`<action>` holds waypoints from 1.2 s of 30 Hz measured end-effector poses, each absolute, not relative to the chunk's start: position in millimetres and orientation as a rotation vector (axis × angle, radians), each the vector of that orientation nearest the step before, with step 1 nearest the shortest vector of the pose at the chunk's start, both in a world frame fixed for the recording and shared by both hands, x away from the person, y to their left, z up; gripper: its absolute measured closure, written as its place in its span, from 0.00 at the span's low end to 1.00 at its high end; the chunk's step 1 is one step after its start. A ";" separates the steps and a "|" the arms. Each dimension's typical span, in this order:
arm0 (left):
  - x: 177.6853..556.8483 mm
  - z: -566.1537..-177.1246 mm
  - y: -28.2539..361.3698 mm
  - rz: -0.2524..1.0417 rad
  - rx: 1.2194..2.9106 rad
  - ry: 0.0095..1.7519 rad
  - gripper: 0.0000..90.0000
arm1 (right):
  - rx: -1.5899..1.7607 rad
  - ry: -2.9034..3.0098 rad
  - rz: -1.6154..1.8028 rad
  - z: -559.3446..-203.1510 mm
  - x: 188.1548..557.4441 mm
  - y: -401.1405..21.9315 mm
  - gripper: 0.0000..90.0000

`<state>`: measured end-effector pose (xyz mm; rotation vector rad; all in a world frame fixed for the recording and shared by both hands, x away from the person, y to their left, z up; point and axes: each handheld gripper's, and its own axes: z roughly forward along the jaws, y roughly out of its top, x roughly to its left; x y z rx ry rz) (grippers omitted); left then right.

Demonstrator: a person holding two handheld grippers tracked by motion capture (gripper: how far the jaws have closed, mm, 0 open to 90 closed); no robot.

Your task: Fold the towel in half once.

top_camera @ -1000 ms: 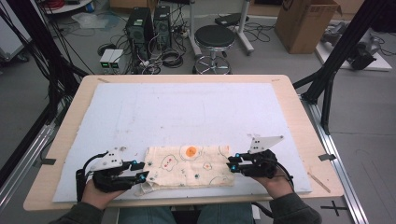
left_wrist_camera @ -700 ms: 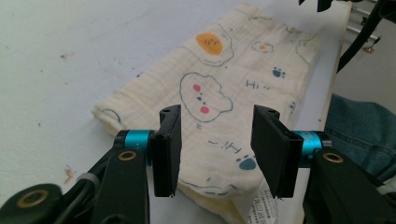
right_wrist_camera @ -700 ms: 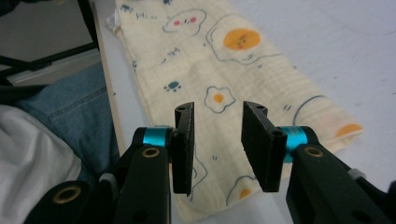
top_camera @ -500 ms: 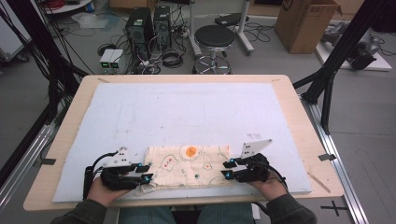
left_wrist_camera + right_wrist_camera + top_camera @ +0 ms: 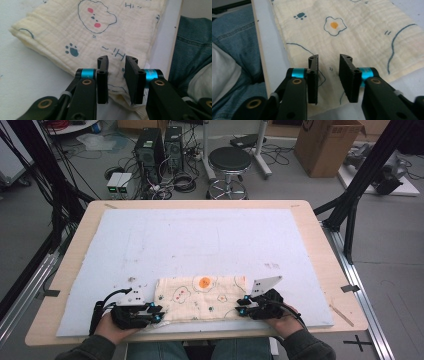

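Overhead, the folded cream cloth [image 5: 200, 297] lay at the near edge of the white surface [image 5: 200, 240], the left gripper [image 5: 156, 314] at its left end and the right gripper [image 5: 242, 301] at its right. Along the left gripper [image 5: 116, 66], the fingers [image 5: 102, 75] had just been closing, a narrow gap remaining over the cloth's [image 5: 95, 30] corner. Along the right gripper [image 5: 328, 66], the fingers [image 5: 313, 75] likewise narrowed over the cloth [image 5: 352, 32], not pinching.

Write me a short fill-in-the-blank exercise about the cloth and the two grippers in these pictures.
1. The folded cloth is pale ____ with printed drawings.
2. The cloth lies on a ____ mat covering the table.
3. The left gripper and right gripper sit at ____ ends of the cloth.

Missing words: yellow; white; opposite
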<state>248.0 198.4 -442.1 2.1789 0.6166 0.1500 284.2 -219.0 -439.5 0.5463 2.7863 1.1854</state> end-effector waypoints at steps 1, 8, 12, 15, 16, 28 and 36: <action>247.6 -442.0 198.3 0.155 2.177 0.618 0.87 | 0.541 2.782 1.185 -439.5 284.5 -219.6 0.82; 245.5 -438.8 197.4 0.182 2.169 0.596 0.97 | 0.526 2.791 1.195 -438.7 284.7 -220.7 0.95; 243.4 -434.5 199.2 0.191 2.150 0.578 0.97 | 0.518 2.787 1.205 -436.6 283.7 -221.8 0.96; 241.7 -433.5 201.1 0.180 2.144 0.566 0.97 | 0.516 2.791 1.224 -436.0 282.1 -223.7 0.96; 240.8 -433.4 201.5 0.174 2.145 0.566 0.97 | 0.517 2.795 1.230 -435.5 281.3 -224.9 0.96; 250.2 -428.0 206.8 0.184 2.062 0.651 0.65 | 0.580 2.731 1.330 -427.4 286.3 -234.2 0.74; 283.8 -426.1 210.8 0.306 1.996 0.852 0.63 | 0.755 2.652 1.326 -423.2 327.3 -238.6 0.64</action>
